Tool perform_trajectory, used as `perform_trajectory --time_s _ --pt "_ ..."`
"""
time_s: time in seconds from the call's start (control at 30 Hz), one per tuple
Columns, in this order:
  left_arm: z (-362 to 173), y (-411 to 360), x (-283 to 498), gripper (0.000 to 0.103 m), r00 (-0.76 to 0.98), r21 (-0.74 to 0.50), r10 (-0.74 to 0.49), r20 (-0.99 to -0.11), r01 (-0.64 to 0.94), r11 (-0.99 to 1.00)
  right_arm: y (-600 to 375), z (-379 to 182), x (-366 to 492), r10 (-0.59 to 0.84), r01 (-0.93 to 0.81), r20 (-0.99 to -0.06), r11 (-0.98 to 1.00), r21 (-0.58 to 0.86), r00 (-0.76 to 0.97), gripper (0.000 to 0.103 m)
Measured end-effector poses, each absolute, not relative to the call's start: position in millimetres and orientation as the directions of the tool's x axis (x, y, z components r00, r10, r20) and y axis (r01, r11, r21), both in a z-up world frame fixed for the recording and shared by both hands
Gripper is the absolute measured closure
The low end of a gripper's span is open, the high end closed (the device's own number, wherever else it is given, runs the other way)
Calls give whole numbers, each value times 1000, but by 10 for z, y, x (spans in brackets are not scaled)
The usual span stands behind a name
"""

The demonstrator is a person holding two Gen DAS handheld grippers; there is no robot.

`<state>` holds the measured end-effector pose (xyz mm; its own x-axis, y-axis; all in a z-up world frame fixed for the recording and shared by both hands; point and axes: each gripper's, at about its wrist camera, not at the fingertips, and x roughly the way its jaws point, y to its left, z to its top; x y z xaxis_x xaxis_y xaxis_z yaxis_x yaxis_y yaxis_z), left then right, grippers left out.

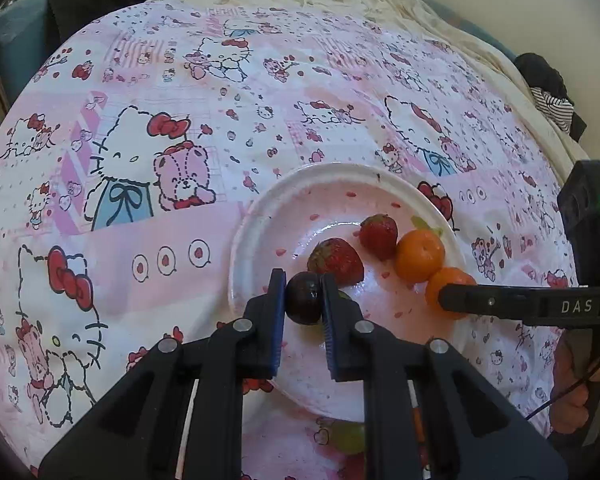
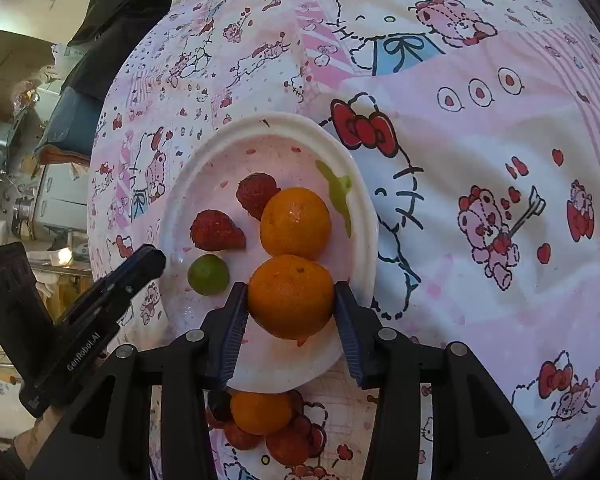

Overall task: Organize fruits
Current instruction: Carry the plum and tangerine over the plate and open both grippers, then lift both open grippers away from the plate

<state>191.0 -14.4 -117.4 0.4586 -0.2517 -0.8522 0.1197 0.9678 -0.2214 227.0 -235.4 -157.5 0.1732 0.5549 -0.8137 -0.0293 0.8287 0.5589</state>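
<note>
Fruits lie on a white plate [image 1: 256,216] printed with small red marks, set on a pink cartoon-cat cloth [image 1: 140,140]. Left wrist view: the left gripper [image 1: 304,298] sits at 6 o'clock of the frame, its blue-padded jaws drawn narrow and pressed against both sides of a dark round plum [image 1: 304,296] above the plate's near rim. Just beyond the plum, at 12 o'clock from it, lies a strawberry [image 1: 336,260]; a second strawberry [image 1: 379,236] lies at 1 o'clock. Touching that second berry at its 4 o'clock side is an orange [image 1: 419,255], and a second orange [image 1: 440,286] lies just beside the first, partly covered by a black finger of the right gripper [image 1: 448,300] entering from 3 o'clock. Right wrist view: the right gripper [image 2: 291,300] holds its jaws half-wide, one pad on each side of the near orange [image 2: 291,296], which rests on the plate [image 2: 188,184]. The far orange [image 2: 295,222] touches it at 12 o'clock. Two strawberries [image 2: 216,231] lie at 10 and 11 o'clock of the near orange, and a green lime [image 2: 208,274] sits at 9 o'clock. The left gripper [image 2: 148,260] reaches in from 8 o'clock; its jaws cannot be judged here. Below the plate, at 6 o'clock, a third orange [image 2: 260,412] rests on the cloth among several red fruits [image 2: 288,446].
</note>
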Motion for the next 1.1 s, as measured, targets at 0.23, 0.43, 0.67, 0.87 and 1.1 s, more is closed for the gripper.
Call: perform_trajectory --time_s 0.23,0.43,0.67,0.87,1.1 --pt "-1180 -125 1901 88 450 -239 -262 -854 107 965 -2311 -1587 2280 555 -34 -815 829 558 164 54" --pt "-1127 -121 1885 47 448 -237 -258 -856 102 966 -2382 -1452 2292 605 -20 -768 788 616 210 28" --pt "-962 -142 1808 29 506 -172 -201 -838 105 980 -2468 -1242 2289 633 -29 -729 759 650 260 27" --pt "-887 -98 1726 29 519 -161 -179 -836 79 984 -2521 -1138 2248 630 -32 -722 759 650 285 27" --pt "-760 20 1582 29 523 -193 -175 -834 21 981 -2563 -1035 2099 615 -34 -726 770 637 308 24"
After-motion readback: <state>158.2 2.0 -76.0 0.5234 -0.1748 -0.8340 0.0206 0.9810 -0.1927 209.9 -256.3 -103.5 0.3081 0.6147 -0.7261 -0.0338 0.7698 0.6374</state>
